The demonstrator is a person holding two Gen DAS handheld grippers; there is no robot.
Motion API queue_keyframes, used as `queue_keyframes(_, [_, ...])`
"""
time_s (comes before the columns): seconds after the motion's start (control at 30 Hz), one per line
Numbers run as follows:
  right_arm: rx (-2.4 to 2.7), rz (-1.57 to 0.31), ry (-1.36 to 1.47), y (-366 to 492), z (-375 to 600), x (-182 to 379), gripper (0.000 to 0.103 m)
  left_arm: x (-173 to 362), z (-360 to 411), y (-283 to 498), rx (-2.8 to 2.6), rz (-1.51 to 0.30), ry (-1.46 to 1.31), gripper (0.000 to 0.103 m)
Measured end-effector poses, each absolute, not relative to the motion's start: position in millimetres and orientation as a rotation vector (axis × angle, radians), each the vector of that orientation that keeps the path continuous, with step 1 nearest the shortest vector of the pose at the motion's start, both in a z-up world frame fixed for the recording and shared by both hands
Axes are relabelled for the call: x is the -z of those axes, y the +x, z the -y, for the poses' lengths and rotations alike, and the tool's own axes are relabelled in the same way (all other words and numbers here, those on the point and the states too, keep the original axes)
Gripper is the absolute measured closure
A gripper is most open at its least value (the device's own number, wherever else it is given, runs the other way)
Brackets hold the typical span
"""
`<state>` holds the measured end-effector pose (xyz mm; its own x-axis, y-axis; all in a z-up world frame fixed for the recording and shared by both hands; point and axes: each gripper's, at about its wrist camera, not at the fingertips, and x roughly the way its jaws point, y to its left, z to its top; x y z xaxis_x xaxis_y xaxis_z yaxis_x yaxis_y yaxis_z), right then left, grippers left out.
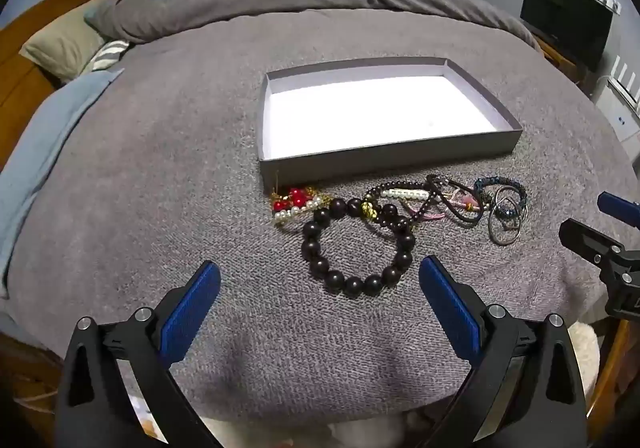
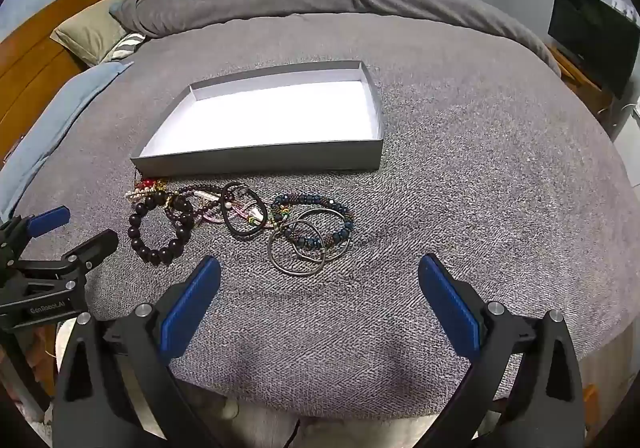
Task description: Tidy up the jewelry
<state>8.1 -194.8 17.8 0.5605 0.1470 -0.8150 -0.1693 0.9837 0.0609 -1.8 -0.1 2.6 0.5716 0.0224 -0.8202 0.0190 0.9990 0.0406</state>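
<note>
A shallow grey box (image 1: 384, 162) with a white inside lies on the grey blanket; it also shows in the right wrist view (image 2: 260, 158). A row of jewelry lies just in front of it. A dark large-bead bracelet (image 1: 320, 270) (image 2: 141, 244) is nearest my left gripper (image 1: 320, 268), which is open and empty above the blanket. Red and pearl beads (image 1: 296, 202) lie at the box's corner. Silver bangles (image 2: 296, 270) (image 1: 505, 238) and a blue beaded bracelet (image 2: 312, 202) lie ahead of my right gripper (image 2: 320, 268), open and empty. A black band (image 2: 240, 234) lies mid-row.
The bed's grey blanket (image 1: 160, 168) spreads around the box. Pillows (image 1: 64, 44) and a wooden headboard (image 1: 24, 60) are at the left. A dark screen (image 1: 564, 16) stands at the right. The other gripper shows at the frame edge (image 1: 600, 244) (image 2: 60, 260).
</note>
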Motion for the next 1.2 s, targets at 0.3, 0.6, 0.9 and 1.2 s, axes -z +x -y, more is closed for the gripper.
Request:
queue_keyframes(0.3, [-0.187, -0.955, -0.027, 6.2, 194.2, -18.5, 0.005, -6.3, -1.2, -4.8, 0.001, -0.955, 0.05, 0.004])
queue_keyframes(0.6, [-0.186, -0.953, -0.026, 4.4, 195.5, -20.4, 0.005, -8.2, -0.5, -5.9, 0.002, -0.952, 0.048, 0.004])
queue_keyframes(0.9, [-0.187, -0.954, -0.025, 3.7, 194.8, -20.5, 0.005, -7.7, -0.6, -5.9, 0.001, -0.954, 0.047, 0.004])
queue_keyframes(1.2, [-0.187, -0.953, -0.025, 3.2, 194.4, -20.1, 0.005, -6.7, 0.0, -5.8, 0.0, -0.953, 0.048, 0.004])
